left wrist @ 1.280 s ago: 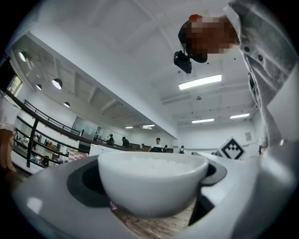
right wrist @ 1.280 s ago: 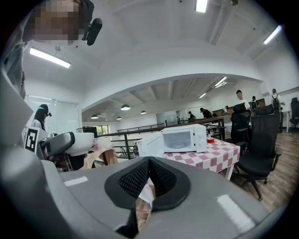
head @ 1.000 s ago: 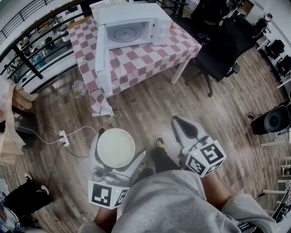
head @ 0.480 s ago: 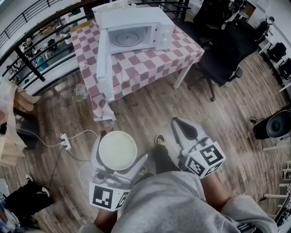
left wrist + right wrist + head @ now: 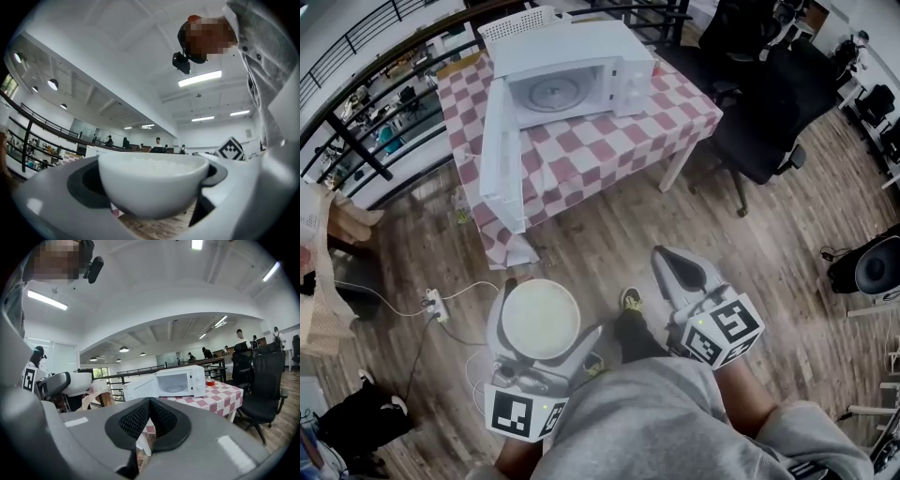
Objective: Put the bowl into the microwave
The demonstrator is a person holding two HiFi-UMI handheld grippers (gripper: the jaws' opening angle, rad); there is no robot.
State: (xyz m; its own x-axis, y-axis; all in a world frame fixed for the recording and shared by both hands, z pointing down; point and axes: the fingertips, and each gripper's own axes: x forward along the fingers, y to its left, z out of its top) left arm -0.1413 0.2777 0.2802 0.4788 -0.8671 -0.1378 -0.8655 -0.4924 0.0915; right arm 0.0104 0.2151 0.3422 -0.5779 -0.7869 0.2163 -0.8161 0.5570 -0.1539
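While bowl [image 5: 541, 319] sits clamped, microwave [image 5: 581, 54] open

Checkered table [image 5: 609, 141], black office chair [image 5: 759, 127], power strip [image 5: 433, 305]

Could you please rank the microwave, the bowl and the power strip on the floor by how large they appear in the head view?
1. microwave
2. bowl, though it sits nearer the camera, which enlarges it
3. power strip, clearly smallest

One bowl [image 5: 541, 319], one microwave [image 5: 572, 66], one table [image 5: 619, 141], one power strip [image 5: 432, 305], two grippers: left gripper [image 5: 551, 305], right gripper [image 5: 667, 253].
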